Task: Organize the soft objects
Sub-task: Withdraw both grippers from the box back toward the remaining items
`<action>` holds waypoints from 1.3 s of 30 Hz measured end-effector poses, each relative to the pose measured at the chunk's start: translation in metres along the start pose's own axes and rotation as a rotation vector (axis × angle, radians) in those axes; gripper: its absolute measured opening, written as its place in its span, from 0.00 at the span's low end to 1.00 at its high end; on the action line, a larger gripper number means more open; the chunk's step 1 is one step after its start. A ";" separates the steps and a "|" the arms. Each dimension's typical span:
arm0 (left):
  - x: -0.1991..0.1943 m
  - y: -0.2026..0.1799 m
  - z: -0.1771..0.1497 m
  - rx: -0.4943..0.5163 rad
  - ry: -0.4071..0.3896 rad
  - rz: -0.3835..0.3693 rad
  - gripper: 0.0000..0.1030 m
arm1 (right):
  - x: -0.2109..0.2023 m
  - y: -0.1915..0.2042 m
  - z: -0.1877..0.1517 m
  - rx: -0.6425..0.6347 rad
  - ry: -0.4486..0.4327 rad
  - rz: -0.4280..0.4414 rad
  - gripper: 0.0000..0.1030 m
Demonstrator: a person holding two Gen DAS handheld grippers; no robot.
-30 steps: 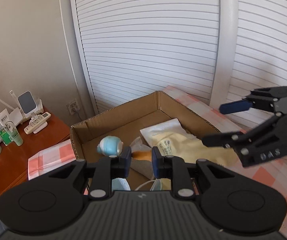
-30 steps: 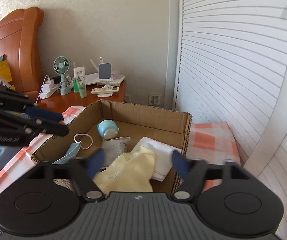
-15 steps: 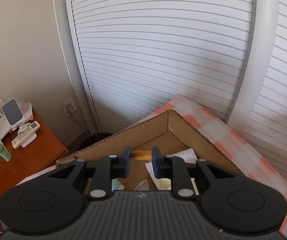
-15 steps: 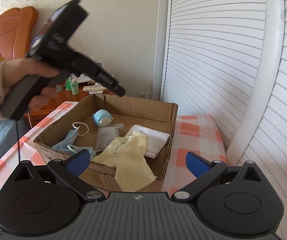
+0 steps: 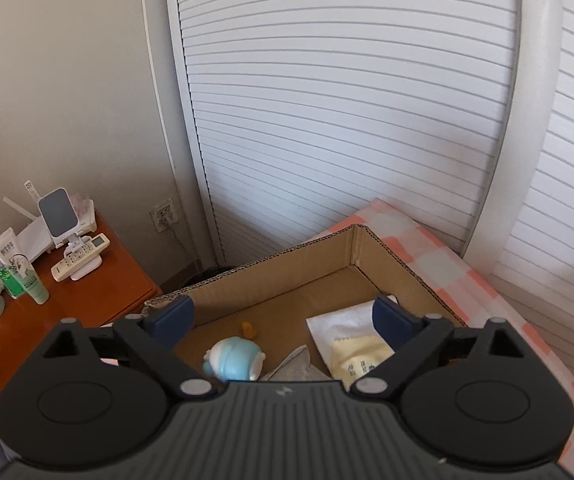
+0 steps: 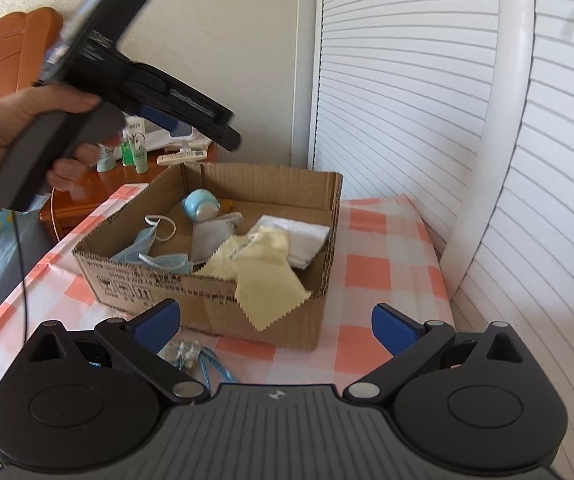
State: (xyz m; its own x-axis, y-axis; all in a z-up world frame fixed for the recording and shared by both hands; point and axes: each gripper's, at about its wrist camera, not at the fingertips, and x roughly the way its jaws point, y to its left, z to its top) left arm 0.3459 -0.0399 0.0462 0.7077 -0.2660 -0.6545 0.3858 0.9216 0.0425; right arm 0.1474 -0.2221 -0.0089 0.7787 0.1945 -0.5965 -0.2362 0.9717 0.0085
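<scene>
The left gripper point(image 5: 283, 316) is now spread wide and empty; half a second ago it was pinched shut. A small orange thing point(image 5: 248, 330) was let go at 12 o'clock inside the box point(image 6: 329, 204). The right gripper point(image 6: 275, 322) is also wide apart. A yellow cloth point(image 6: 263, 276) is hung over the box's front wall. Its print cannot be read.

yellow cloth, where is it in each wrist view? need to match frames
Left wrist: yellow cloth sits low, right of centre, inside the cardboard box, partly hidden behind the right finger of the left gripper.
Right wrist: the cloth is at centre, draped over the box's near wall.
Shared landmark: the white folded towel, touching the cloth's far side in both views.
</scene>
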 end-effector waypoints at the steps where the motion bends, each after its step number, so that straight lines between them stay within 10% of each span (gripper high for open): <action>1: -0.009 0.000 -0.004 0.008 -0.010 0.006 0.97 | -0.001 0.001 -0.003 0.008 0.007 -0.005 1.00; 22: -0.175 -0.034 -0.141 -0.019 -0.112 0.125 0.99 | -0.019 0.020 -0.060 0.072 0.114 -0.055 1.00; 39: -0.155 -0.038 -0.209 -0.124 -0.010 0.132 0.99 | 0.028 0.022 -0.088 0.048 0.251 -0.130 1.00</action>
State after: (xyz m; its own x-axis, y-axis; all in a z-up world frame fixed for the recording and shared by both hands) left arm 0.0976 0.0258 -0.0117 0.7533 -0.1423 -0.6421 0.2136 0.9763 0.0344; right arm 0.1128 -0.2071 -0.0966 0.6307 0.0338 -0.7753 -0.1112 0.9927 -0.0472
